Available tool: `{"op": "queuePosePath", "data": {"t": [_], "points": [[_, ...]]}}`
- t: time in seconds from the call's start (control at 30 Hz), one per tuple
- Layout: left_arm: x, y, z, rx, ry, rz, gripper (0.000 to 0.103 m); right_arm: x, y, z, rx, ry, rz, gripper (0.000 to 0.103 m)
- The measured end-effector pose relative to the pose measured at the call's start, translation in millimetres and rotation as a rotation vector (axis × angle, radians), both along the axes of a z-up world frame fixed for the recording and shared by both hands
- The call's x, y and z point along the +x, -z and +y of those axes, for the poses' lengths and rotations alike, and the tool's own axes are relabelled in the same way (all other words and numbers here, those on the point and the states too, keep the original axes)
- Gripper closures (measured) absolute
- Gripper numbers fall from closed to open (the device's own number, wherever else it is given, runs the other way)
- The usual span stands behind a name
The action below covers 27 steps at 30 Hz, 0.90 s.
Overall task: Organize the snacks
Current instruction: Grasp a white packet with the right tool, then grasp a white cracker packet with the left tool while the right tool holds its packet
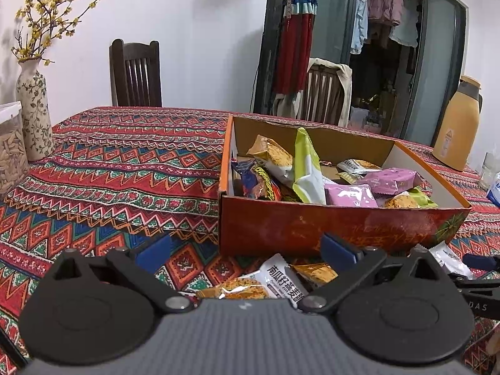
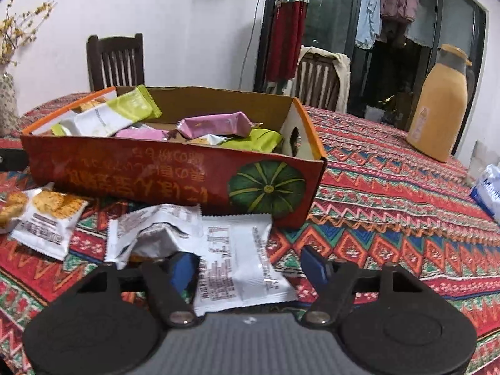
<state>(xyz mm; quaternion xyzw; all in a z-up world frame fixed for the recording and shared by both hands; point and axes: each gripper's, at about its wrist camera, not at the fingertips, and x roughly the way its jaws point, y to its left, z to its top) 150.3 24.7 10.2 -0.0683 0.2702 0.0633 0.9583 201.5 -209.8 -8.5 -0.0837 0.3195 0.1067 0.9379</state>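
- Patterned tablecloth (image 1: 125, 168): red zigzag weave over the whole tabletop; dark wooden chair (image 1: 136, 72) at 11 o'clock in the left wrist view, floral vase (image 1: 32, 115) at 9 o'clock, orange jug (image 2: 437, 109) at 2 o'clock in the right wrist view.
- Cardboard box (image 2: 175, 178): open-topped, red-sided, pumpkin print; stands at centre. Already loaded with many packets, green, pink and orange; judged well over half filled.
- Left gripper (image 1: 247, 251): jaws spread wide, holding nothing; hovers above loose packets just before the box's near wall.
- Right gripper (image 2: 250, 264): jaws apart, one finger either side of a packet, not closed on it.
- White packet (image 2: 240, 259): lies flat, label side up, at 6 o'clock from the box, between the right fingers; likely next item.
- Crumpled white wrapper (image 2: 150, 231): touching the white packet, at its 9 o'clock.
- Pumpkin-seed crisp packets (image 1: 281, 278): several outside the box, at 6 to 7 o'clock from it.
- Remaining, by judgement: these few loose packets.
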Motion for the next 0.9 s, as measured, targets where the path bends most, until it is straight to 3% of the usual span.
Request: {"op": "queuePosePath", "data": {"t": [0.03, 0.07, 0.27, 0.43, 0.63, 0.9], "points": [[0.0, 0.1, -0.1, 0.001, 0.0, 0.001, 0.0, -1.4, 0.1, -0.9, 0.023, -0.018, 0.004, 0.06], [0.0, 0.0, 0.0, 0.0, -0.001, 0.0, 0.0, -3.3, -0.1, -0.6, 0.036, -0.034, 0.007, 0.062], [0.3, 0.5, -0.2, 0.001, 0.0, 0.003, 0.0, -11.4, -4.3, -6.1, 0.077, 0.0, -0.03, 0.063], [0.9, 1.4, -1.4, 0.008, -0.005, 0.008, 0.0, -25.3, -12.7, -23.2, 0.157, 0.085, -0.137, 0.063], [11.3, 5.9, 3.5, 0.021, -0.019, 0.118, 0.0, -26.3, -15.6, -32.0, 0.212, 0.093, -0.152, 0.063], [1.6, 15.4, -8.1, 0.165, 0.062, 0.197, 0.0, -32.7, -16.1, -39.9, 0.267, 0.073, -0.178, 0.063]]}}
